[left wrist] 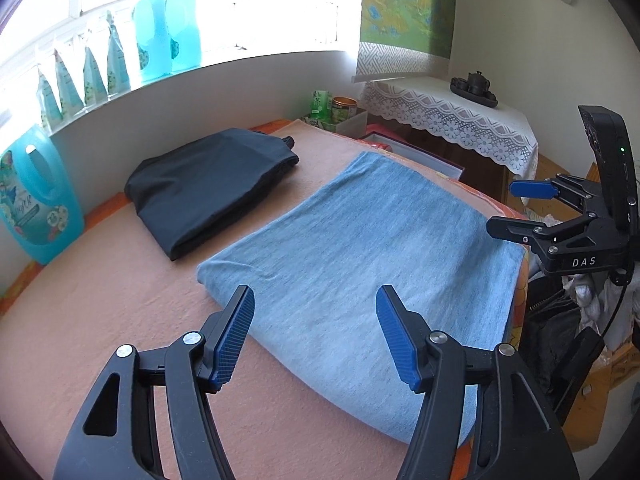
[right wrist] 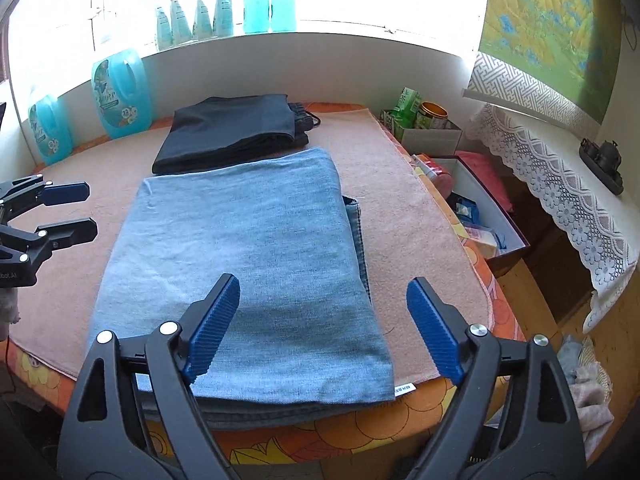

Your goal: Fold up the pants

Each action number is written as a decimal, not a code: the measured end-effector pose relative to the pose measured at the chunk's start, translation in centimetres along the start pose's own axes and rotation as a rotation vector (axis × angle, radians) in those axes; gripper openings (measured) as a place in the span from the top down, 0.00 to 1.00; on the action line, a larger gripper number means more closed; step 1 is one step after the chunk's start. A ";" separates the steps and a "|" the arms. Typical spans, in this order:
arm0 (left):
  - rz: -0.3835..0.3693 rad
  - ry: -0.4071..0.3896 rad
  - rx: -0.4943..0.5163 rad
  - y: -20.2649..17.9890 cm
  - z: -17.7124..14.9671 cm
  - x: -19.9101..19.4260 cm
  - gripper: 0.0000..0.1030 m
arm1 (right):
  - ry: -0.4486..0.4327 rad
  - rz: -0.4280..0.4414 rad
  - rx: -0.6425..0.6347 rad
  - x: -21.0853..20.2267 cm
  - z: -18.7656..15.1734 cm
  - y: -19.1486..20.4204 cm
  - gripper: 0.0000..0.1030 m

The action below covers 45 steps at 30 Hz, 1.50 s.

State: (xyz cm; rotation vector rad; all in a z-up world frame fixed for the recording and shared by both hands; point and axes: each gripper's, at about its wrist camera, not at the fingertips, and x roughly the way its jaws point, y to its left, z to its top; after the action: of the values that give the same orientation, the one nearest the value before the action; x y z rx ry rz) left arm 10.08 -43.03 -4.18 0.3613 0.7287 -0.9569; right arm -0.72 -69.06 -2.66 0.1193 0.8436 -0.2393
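- A bright window runs along the far wall, with blue detergent jugs [right wrist: 120, 92] lined up on and below the sill; in front of it stands a table [right wrist: 404, 184] covered by a pinkish towel.
- The blue pants [right wrist: 240, 256] lie on that table, folded into a flat rectangle whose near end reaches the table's front edge. Darker layers and a white label peek out beneath that end.
- A folded black garment [right wrist: 232, 132] sits just behind the pants, toward the window, nearly touching them.
- The left gripper [left wrist: 316, 332] hovers over the left side of the pants, fingers spread wide, holding nothing.
- The right gripper [right wrist: 320, 324] hangs over the near end of the pants, equally wide and empty.
- My worry: the lower layers do not line up with the top one, so a pinch at the near edge may catch only the top sheet and peel the fold apart.
- The near end sits right at the table's edge; a pull toward the front could drag the stack off.
- Pushing toward the window might shove the pants into the black garment and rumple both.
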 end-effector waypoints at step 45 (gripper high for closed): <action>-0.247 0.168 -0.432 5.7 -2.4 7.9 0.43 | 0.236 0.451 0.193 14.2 3.5 -4.6 0.59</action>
State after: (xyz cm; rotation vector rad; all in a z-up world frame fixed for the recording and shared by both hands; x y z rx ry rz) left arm 16.80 -43.35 -11.60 -0.0309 1.1265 -0.9769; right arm 9.71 -76.49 -11.07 0.5194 1.0027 0.1217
